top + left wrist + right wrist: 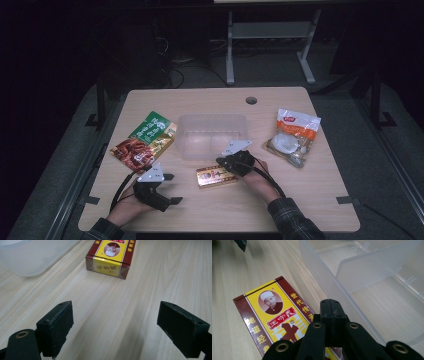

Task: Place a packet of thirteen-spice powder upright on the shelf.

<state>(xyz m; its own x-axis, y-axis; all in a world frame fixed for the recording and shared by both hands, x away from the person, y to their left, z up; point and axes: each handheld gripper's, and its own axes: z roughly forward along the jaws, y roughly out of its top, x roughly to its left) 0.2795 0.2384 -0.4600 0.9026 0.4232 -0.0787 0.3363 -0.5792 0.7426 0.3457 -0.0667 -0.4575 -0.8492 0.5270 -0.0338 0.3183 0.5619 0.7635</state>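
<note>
Pressed-together jaws of my right gripper (331, 305) are hovering over the stiff, light box (274, 315), the tub (372, 282) at two o'clock; I'm judging its long edges the best hold, left gripper (115, 325) spread.

Overhead camera; two close jaw-level cameras

So the little red-and-yellow box (216, 176) is lying flat on the wooden table (300, 200), face up, just in front of the clear plastic bin (212, 135). Its top has a yellow panel with a small portrait and red Chinese lettering, dark red borders down both long sides.
</note>
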